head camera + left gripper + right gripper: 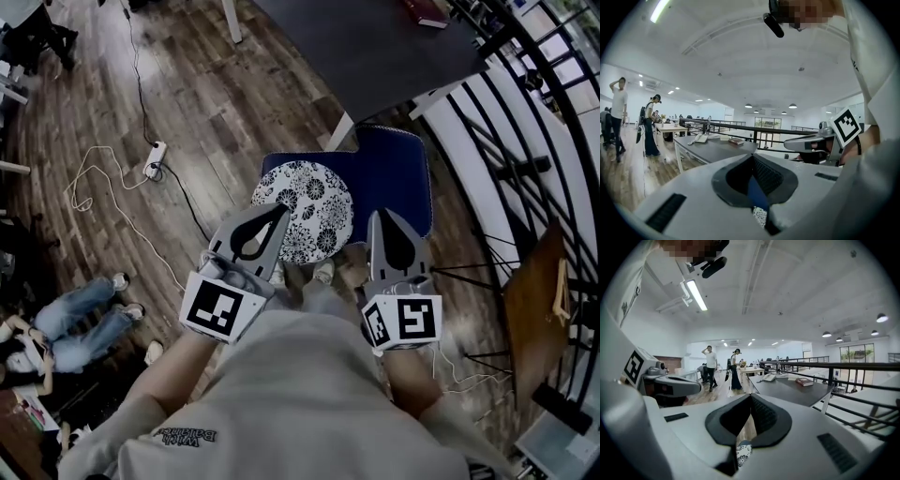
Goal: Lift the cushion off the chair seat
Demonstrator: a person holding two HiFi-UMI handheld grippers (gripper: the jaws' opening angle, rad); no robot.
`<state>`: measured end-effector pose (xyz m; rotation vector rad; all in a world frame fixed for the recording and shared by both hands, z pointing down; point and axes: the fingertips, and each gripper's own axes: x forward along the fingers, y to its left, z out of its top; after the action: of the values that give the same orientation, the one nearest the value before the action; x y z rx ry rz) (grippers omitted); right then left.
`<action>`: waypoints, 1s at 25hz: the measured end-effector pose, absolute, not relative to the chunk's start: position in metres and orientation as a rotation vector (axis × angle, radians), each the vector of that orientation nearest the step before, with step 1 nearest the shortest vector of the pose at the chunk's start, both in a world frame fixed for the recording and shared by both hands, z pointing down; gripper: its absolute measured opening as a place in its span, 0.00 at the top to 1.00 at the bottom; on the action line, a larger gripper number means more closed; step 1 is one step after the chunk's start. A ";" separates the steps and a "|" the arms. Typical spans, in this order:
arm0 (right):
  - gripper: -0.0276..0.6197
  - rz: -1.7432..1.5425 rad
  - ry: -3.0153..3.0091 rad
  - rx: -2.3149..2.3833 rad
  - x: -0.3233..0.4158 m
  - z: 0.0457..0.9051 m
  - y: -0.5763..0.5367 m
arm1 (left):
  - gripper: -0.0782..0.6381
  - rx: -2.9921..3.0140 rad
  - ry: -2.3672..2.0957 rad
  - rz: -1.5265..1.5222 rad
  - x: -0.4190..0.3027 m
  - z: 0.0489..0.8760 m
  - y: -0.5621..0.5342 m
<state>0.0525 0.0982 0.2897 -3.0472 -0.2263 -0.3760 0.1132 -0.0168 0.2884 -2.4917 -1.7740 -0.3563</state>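
A round white cushion with a dark flower pattern (305, 208) lies on the blue chair seat (394, 173), toward its left side. My left gripper (283, 208) hangs above the cushion's near edge with its jaws meeting at the tips and nothing between them. Over the seat's near right part, my right gripper (382, 215) is shut and empty too. In the left gripper view only a sliver of cushion (761, 216) and blue seat (757, 194) shows through the jaws. The right gripper view shows a bit of the cushion (743, 453) below its shut jaws.
A dark table (375, 47) with a book (427, 11) stands just beyond the chair. A black railing (525, 103) runs along the right. A power strip with cables (155, 157) lies on the wooden floor at left, and a person sits there (84, 319).
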 end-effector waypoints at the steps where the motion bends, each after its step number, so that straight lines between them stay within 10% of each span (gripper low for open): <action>1: 0.95 -0.361 -0.238 -3.045 0.054 0.292 0.103 | 0.88 -2.482 -1.765 -0.368 0.114 0.294 -0.013; 25: 0.67 -0.988 -0.232 -2.917 0.119 0.597 0.172 | 0.88 -2.353 -1.665 -0.775 0.144 0.545 0.064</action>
<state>0.1186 0.1723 0.5974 -2.9173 -0.2315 -0.9880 0.1442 0.0640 0.5452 -2.3528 -1.6650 -0.7754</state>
